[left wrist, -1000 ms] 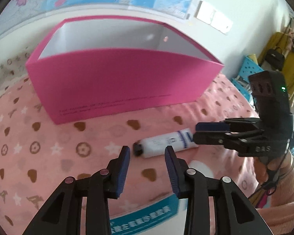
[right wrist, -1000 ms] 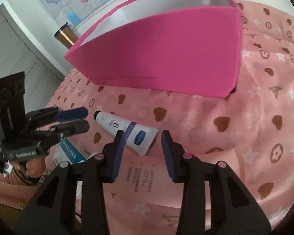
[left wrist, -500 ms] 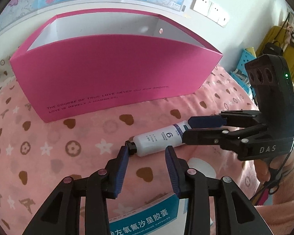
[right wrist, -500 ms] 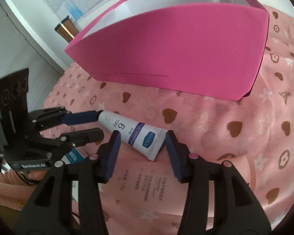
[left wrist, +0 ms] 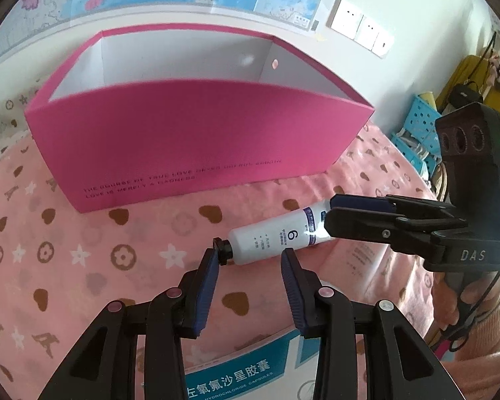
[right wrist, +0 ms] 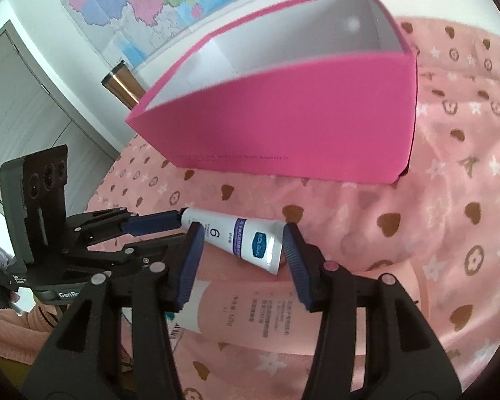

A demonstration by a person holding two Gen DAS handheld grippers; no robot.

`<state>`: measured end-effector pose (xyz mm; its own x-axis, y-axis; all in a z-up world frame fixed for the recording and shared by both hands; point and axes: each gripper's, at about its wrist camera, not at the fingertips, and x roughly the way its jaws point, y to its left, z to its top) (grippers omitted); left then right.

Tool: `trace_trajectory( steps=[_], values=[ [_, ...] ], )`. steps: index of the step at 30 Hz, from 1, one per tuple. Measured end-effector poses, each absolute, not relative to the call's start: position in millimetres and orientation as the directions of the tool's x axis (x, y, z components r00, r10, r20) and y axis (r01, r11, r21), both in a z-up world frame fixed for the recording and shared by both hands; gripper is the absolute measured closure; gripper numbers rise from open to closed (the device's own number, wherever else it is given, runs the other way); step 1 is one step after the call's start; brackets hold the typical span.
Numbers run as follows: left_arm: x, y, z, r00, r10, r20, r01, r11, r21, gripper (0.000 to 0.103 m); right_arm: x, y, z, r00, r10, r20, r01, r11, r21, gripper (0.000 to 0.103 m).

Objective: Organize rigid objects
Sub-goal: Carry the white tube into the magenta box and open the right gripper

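A white tube with a black cap and a purple band lies on the pink patterned cloth in front of an open pink box. My left gripper is open, its fingertips either side of the tube's cap end. My right gripper is open, its fingers straddling the tube's flat crimped end. In the left wrist view the right gripper comes in from the right over that end. In the right wrist view the left gripper reaches in from the left. The pink box stands behind.
A blue and white medicine carton lies under my left gripper. A pink packet with printed text lies under my right gripper. A metal cup stands behind the box on the left. Blue baskets stand at the far right.
Both grippers have moved forward and closer to the tube, so each now straddles one end of it. The tube has not moved on the cloth.
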<state>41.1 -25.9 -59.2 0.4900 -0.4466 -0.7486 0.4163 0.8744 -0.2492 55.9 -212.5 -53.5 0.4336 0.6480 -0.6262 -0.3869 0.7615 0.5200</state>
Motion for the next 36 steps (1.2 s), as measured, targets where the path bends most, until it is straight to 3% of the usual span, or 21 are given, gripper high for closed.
trace_trajectory(
  steps=[12,25,36],
  values=[
    [39.0,-27.7,-17.3,0.539,-0.494,-0.682,0.445,0.855,-0.268,0.065,49.0,-224.0,-8.4,0.523,0.645,-0.557,-0.424,0.764,0.486,0.051],
    [76.2,-46.4,39.8,0.634,-0.473,-0.611,0.456,0.867,-0.198,0.065,80.6,-241.9,42.9,0.629,0.61,-0.483,-0.423,0.789,0.445,0.051],
    [123.1,-53.2,23.9,0.604,-0.428,-0.672,0.41,0.89,-0.199,0.065,126.2,-242.5,21.0,0.598,0.579,-0.554,-0.358,0.811,0.462,0.051]
  ],
)
